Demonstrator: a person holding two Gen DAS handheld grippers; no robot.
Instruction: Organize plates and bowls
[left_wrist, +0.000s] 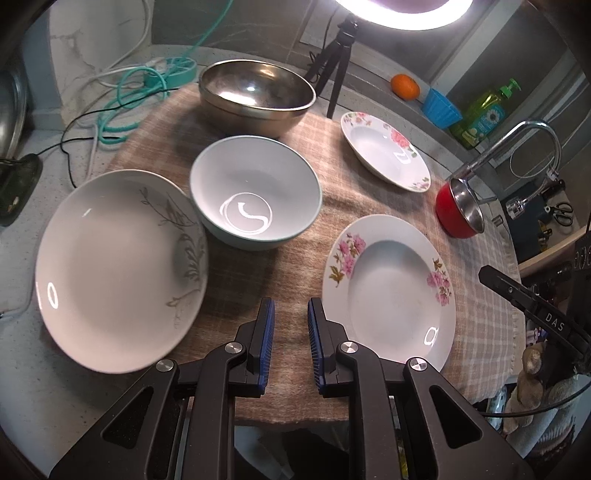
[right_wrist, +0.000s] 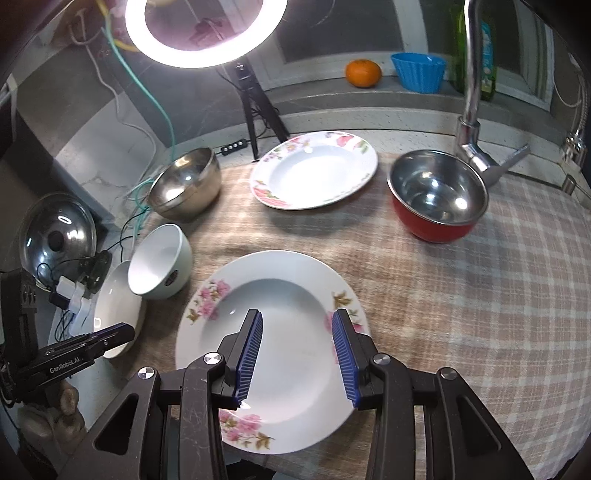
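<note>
On the checked cloth (left_wrist: 266, 280) a pink-flowered plate (right_wrist: 280, 291) lies flat just under my right gripper (right_wrist: 297, 325). That gripper hangs open above it with nothing between the pads. My left gripper (left_wrist: 291, 317) hovers over bare cloth with a narrow gap between its pads, holding nothing. To its left a plate with a grey leaf pattern (left_wrist: 118, 269) sits tilted against a white bowl (left_wrist: 255, 192). Behind them stands a steel bowl (left_wrist: 256, 92). A second flowered plate (left_wrist: 384, 151) lies at the back right, and a red bowl with a steel inside (right_wrist: 437, 195) stands near the tap.
A ring light on a black tripod (right_wrist: 255, 110) stands behind the cloth. A tap (right_wrist: 472, 110) rises at the back right. An orange (right_wrist: 363, 73), a blue cup (right_wrist: 418, 72) and a green bottle (left_wrist: 484, 110) sit on the ledge. Cables (left_wrist: 122, 110) and a pot lid (right_wrist: 57, 232) lie at the left.
</note>
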